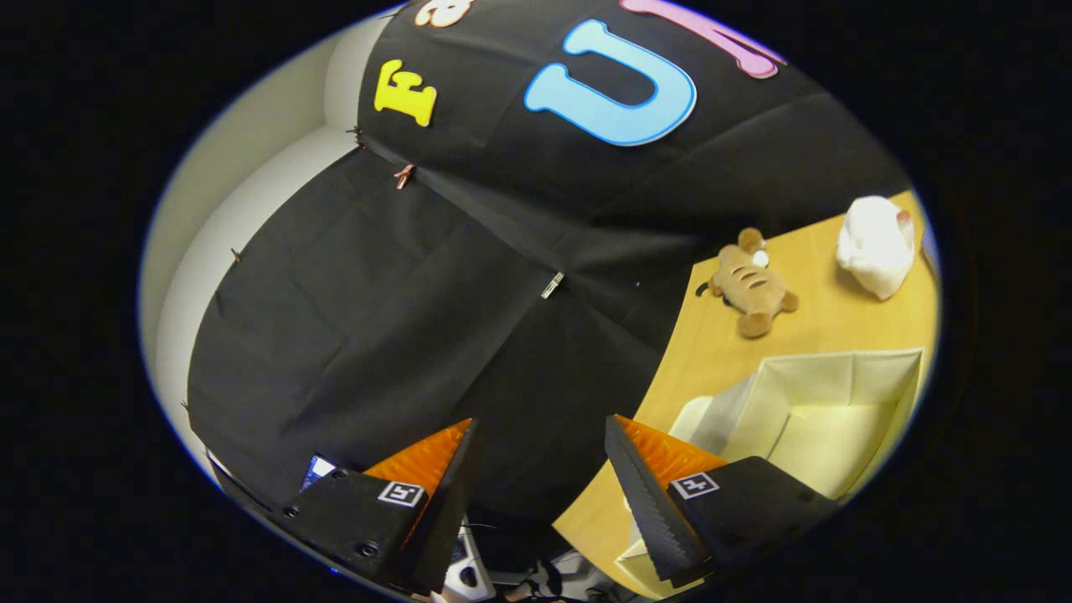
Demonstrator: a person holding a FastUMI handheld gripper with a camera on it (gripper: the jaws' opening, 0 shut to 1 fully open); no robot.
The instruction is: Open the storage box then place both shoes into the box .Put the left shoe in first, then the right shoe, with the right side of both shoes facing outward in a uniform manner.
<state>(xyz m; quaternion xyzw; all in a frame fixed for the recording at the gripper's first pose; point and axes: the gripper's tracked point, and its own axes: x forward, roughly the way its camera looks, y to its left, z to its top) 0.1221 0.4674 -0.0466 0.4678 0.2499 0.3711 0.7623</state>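
Tool (pixel 543 469) wide open, holding nothing, aimed mostly at the black cloth wall. Box (pixel 825 406) on the bench (pixel 825 322), beside the right finger, looking open and empty. No shoes inside yet. Toy animal (pixel 749 283) and white bundle (pixel 875 243) farther back.

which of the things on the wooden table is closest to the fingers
The cream storage box, open, right beside the open, empty fingers. The brown plush toy and the white bundle lie beyond it on the table.
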